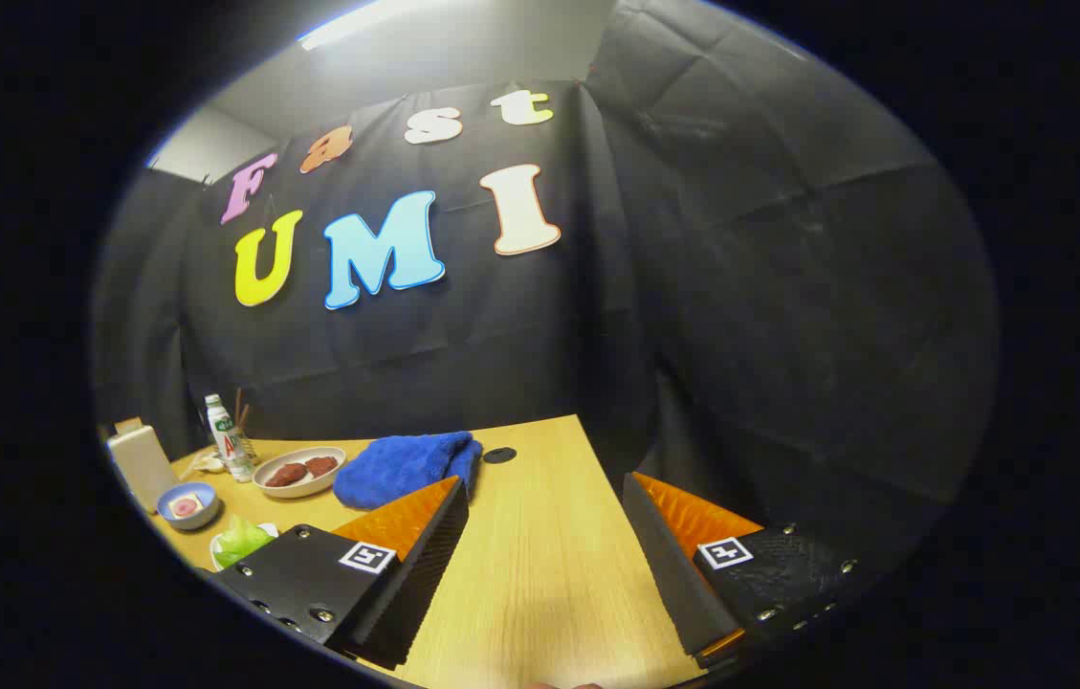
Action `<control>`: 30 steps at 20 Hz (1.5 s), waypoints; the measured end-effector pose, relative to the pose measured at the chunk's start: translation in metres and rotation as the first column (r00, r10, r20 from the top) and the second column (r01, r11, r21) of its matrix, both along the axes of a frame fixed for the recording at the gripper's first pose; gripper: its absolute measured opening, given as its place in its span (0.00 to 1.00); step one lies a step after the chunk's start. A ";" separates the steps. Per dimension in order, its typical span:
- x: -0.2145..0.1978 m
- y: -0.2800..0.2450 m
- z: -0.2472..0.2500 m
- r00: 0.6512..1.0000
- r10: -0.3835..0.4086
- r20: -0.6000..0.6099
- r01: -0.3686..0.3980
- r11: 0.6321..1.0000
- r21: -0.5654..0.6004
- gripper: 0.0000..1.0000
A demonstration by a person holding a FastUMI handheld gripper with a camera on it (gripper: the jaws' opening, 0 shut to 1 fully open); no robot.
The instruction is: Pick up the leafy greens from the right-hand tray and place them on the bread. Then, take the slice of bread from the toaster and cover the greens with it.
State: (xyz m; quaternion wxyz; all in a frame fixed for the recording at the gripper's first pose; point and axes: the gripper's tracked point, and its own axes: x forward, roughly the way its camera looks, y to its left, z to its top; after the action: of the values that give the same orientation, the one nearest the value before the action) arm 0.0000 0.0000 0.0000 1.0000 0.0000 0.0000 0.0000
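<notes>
Pale wood-grain tabletop [540, 574] is showing bare between the gripper [544, 522], whose two wedge-shaped fingers are spreading wide apart and pinching nothing. Crinkly leafy greens [241, 538] are sitting on a small white tray [217, 547] well off to the left of the left finger, so the coming move is likely calling for a swing that way. Farther back, a blue bowl [187, 504], a plate [298, 472] of dark red pieces, a soft blue towel [406, 466], a bottle [228, 439] and a boxy cream toaster [143, 463] are standing.
</notes>
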 end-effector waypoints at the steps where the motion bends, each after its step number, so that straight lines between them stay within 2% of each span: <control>1: -0.006 0.009 0.012 1.000 -0.014 0.014 0.014 0.999 -0.029 0.99; 6: -0.042 0.081 0.064 0.995 0.027 0.093 -0.023 0.999 -0.047 0.99; 8: -0.051 0.102 0.073 0.993 0.035 0.114 -0.028 0.997 -0.065 0.99; 13: -0.072 0.162 0.080 0.984 0.118 0.131 -0.105 0.990 -0.098 0.99; 19: -0.073 0.221 0.047 0.971 0.238 -0.026 -0.239 0.959 -0.152 0.99; 24: -0.067 0.256 0.018 0.931 0.317 -0.180 -0.343 0.928 -0.143 0.99; 28: -0.061 0.270 0.001 0.898 0.328 -0.293 -0.374 0.921 -0.113 0.99; 30: -0.058 0.272 -0.008 0.888 0.307 -0.343 -0.367 0.922 -0.125 0.99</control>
State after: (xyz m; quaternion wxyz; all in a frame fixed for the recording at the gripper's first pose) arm -0.0581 0.2719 -0.0082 0.9670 -0.0938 0.1604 0.1744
